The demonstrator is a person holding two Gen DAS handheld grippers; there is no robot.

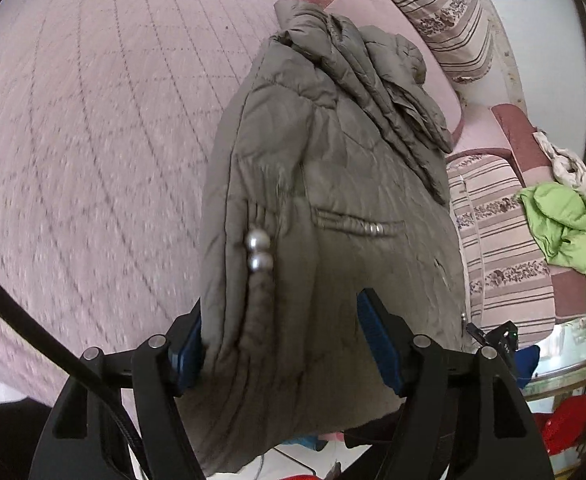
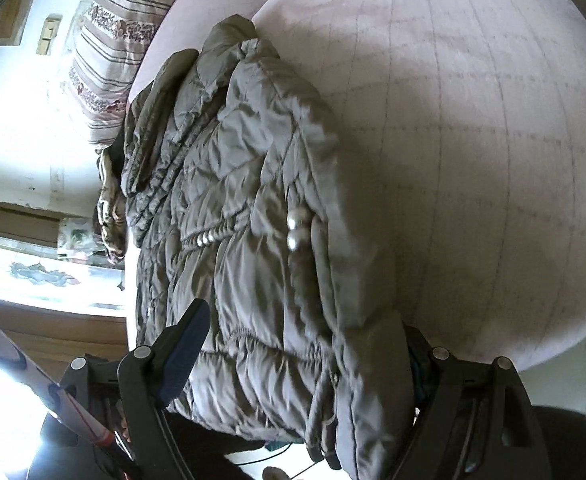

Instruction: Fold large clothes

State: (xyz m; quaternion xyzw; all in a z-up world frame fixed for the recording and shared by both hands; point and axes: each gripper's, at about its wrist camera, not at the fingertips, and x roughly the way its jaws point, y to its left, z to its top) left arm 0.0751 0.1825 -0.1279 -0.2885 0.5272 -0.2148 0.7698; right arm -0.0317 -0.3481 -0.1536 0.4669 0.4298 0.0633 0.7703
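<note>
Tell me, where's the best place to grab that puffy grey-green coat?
Probably the thick hem edge of the coat, from the near side of the bed. The padding bunches there into a firm roll, and it hangs towards you, while the collar end lies crumpled far off.

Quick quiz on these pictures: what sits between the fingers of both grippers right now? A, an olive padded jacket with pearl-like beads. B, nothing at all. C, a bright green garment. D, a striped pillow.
A: the olive padded jacket fills the gap between the fingers of the left gripper and the right gripper, its pearl-like beads showing, while the green garment lies apart on the striped cushions.
</note>
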